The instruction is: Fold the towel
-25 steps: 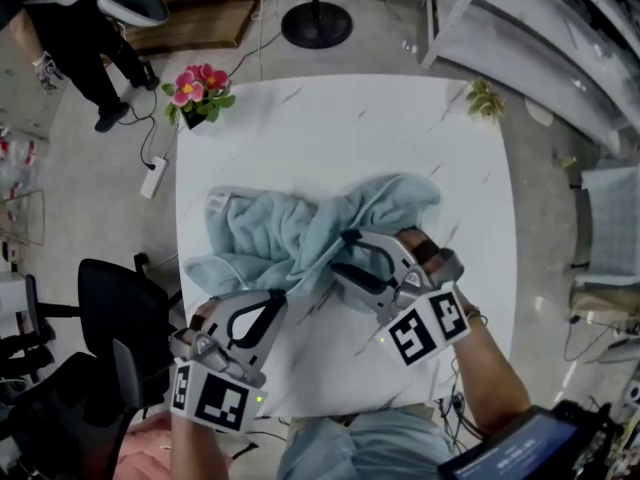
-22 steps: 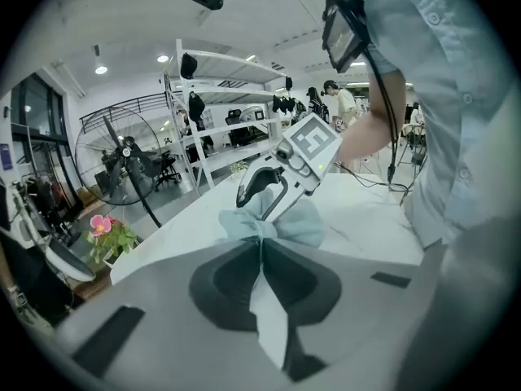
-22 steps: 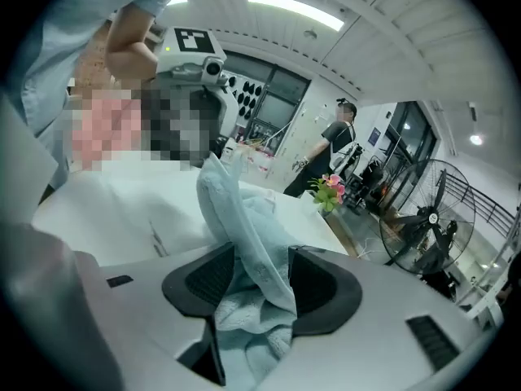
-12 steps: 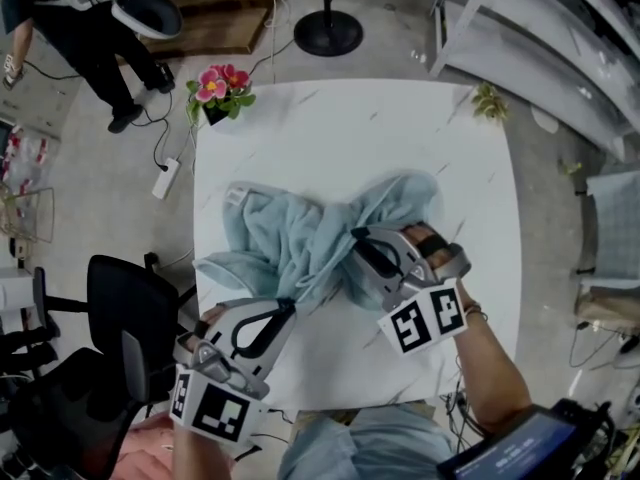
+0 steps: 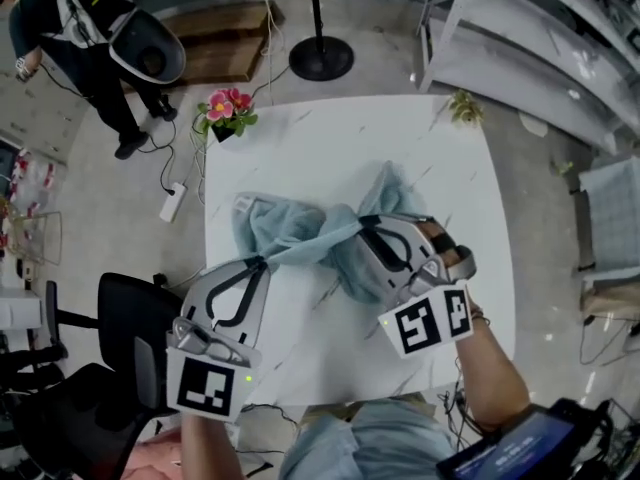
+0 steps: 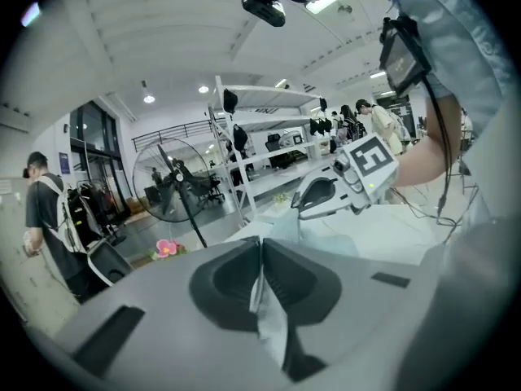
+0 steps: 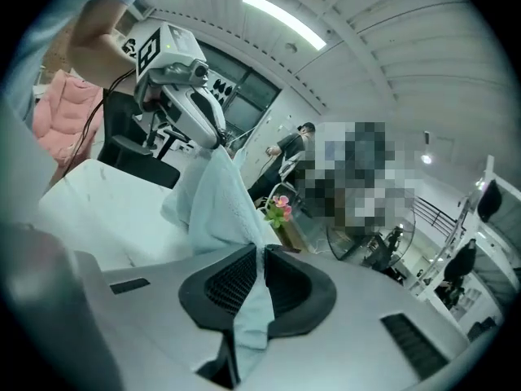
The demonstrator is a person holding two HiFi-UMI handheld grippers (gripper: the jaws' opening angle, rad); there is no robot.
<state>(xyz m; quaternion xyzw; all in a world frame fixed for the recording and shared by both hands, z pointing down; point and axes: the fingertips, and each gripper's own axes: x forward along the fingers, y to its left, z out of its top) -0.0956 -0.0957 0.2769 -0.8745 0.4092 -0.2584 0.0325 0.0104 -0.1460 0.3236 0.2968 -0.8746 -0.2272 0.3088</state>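
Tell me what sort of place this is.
Probably a lab or workshop rather than a home: metal shelving racks, a big standing fan, and an office chair beside the white table.

Lab or workshop hall, metal shelving [image 6: 269, 123], pedestal fan [image 6: 167, 182], floor power strip [image 5: 172, 202]

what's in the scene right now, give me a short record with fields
surface: white table
towel: light blue towel, bunched up, not yet folded
left tool: left tool shut on a towel edge
right tool: right tool, jaws have just been closing, towel cloth pinched between them
span: towel pulled taut between the two tools
other: pink flowers by the table's far left corner
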